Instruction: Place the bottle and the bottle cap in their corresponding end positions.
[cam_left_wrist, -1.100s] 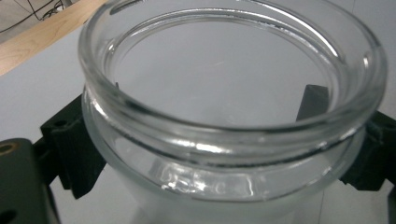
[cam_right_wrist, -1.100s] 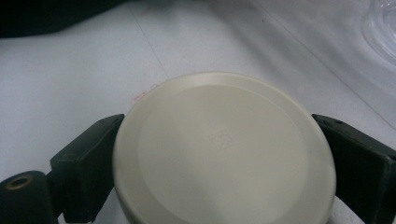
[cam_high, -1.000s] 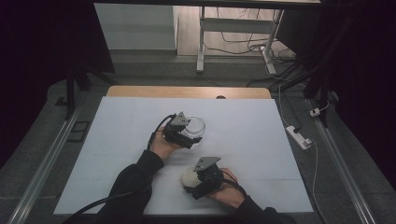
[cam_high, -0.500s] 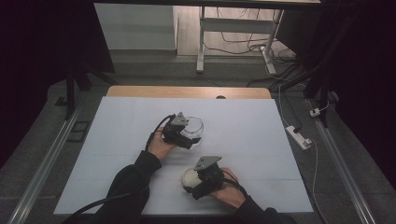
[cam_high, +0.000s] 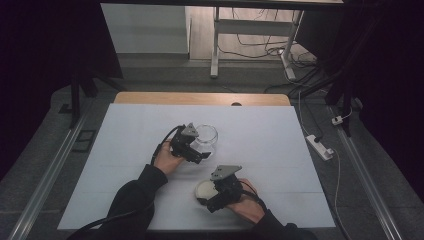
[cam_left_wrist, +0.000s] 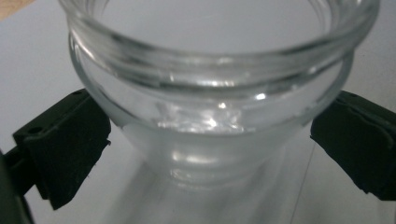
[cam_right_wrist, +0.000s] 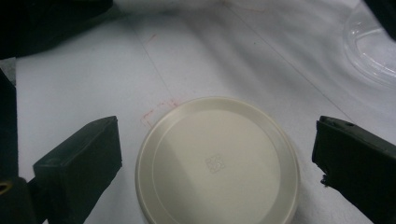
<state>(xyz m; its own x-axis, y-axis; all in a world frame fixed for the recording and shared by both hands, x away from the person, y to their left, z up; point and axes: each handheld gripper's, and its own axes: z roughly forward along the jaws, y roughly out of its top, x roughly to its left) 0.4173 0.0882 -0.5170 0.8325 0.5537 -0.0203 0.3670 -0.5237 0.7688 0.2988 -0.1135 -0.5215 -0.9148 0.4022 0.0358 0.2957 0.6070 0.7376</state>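
A clear glass jar (cam_high: 207, 136) stands upright and lidless near the middle of the white table (cam_high: 280, 135). My left gripper (cam_high: 201, 145) is open and reaches it from the near-left. In the left gripper view the jar (cam_left_wrist: 210, 102) sits between the two black jaws of that gripper (cam_left_wrist: 210, 135), which lie close against its sides. A round cream lid (cam_high: 202, 190) lies flat nearer the front edge. My right gripper (cam_high: 209, 196) is open over it. In the right gripper view the lid (cam_right_wrist: 217, 163) lies between the spread jaws of this gripper (cam_right_wrist: 217, 158), with a gap on each side.
A wooden strip (cam_high: 200, 98) runs along the table's far edge. A white power strip (cam_high: 319, 146) lies on the floor to the right. Metal rails (cam_high: 45, 180) flank the table. In the right gripper view the jar's base (cam_right_wrist: 373, 51) shows at the top right.
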